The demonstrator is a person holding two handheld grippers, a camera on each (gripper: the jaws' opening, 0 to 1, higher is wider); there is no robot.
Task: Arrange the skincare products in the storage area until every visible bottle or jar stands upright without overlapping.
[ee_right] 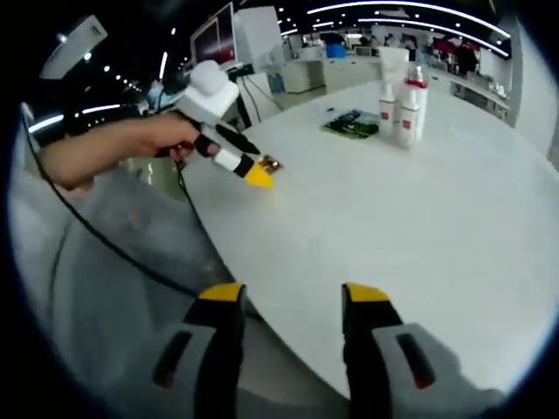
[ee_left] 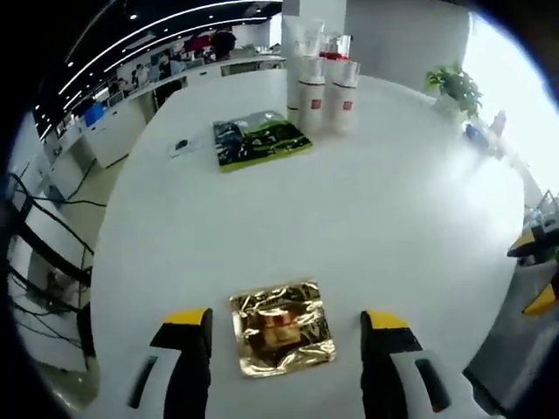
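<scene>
I have the left hand-held gripper (ee_left: 286,336) low over the white worktop (ee_left: 393,227), its yellow-tipped jaws spread wide with a gold foil-wrapped item (ee_left: 282,327) lying between them, touching neither as far as I can tell. I read it as a small jar or box in shiny wrap, lying flat near the worktop's near edge; what is printed on it is too blurred to make out. The standing bottles (ee_left: 325,87) are grouped at the far end, upright and close together, with a dark green packet (ee_left: 258,140) lying flat just beside them and a small potted plant (ee_left: 454,87) well off to one side. The right hand-held gripper (ee_right: 288,301) hangs at the worktop's edge, jaws apart and empty; in its view I see the left one held in a hand (ee_right: 131,144), nose down by the gold item (ee_right: 269,163), and the bottles (ee_right: 402,100) far across. I judge the step in hand to be the pickup of this stray item. Next I would lower a little, close squarely on its two sides without crushing the foil, then carry it over to the bottles and set it upright in a free spot clear of its neighbours.
</scene>
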